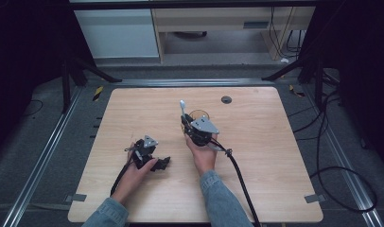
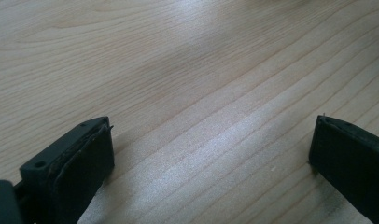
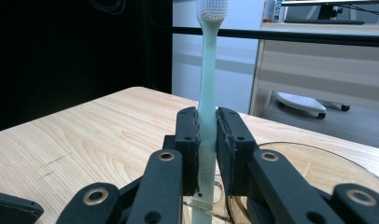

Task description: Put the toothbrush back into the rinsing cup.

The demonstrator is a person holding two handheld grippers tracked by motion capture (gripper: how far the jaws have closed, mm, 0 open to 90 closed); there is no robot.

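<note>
The right gripper (image 3: 207,140), clenched on an upright toothbrush (image 3: 207,84), poises it above a clear cup (image 3: 313,163), seemingly for insertion, while the left gripper (image 2: 211,154) rests released on the tabletop (image 1: 256,156).

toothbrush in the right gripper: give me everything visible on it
The toothbrush is a slim, pale green one, plastic by the look, with white bristles at the head. It stands upright, head up, its lower handle clamped between the pads of the right gripper, whose jaws are shut on it. Its bottom end reaches down toward the rim of a clear amber cup below the gripper; whether it touches the cup cannot be told. In the high view it rises above the table near the middle.
</note>
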